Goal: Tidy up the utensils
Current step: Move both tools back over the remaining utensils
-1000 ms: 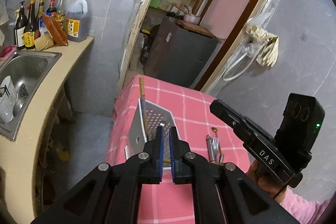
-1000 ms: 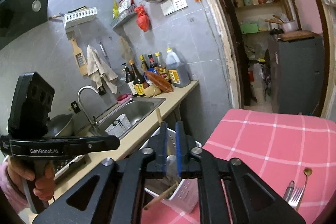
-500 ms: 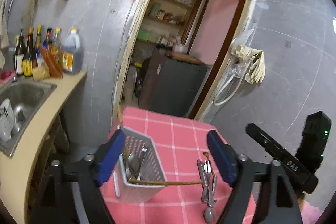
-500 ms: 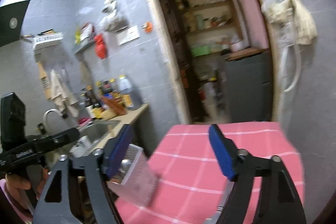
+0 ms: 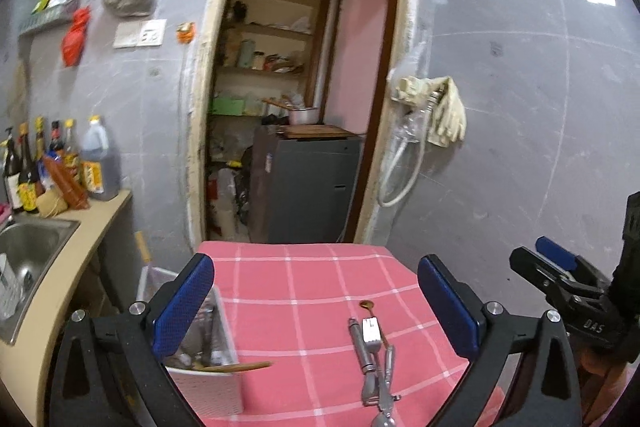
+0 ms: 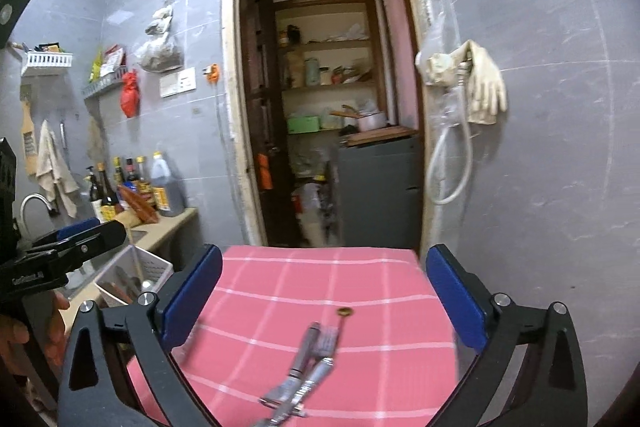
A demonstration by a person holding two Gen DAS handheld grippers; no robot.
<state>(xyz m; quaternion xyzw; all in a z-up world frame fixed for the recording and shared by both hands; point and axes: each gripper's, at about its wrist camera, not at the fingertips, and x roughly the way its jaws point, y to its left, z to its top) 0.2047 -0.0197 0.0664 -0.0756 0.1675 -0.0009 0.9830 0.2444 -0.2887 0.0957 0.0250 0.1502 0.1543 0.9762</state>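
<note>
A small pile of metal utensils with a fork and a thin gold spoon lies on the pink checked tablecloth; it also shows in the right wrist view. A white perforated basket with utensils and a wooden stick stands at the table's left edge, also seen from the right. My left gripper is open and empty above the table. My right gripper is open and empty above the utensil pile.
A counter with a steel sink and several sauce bottles runs along the left. A doorway behind the table leads to a pantry with a grey cabinet. Gloves and a hose hang on the right wall.
Both grippers have opened from shut and both views have tilted up and back from the basket; the utensil pile now lies between the fingers.
</note>
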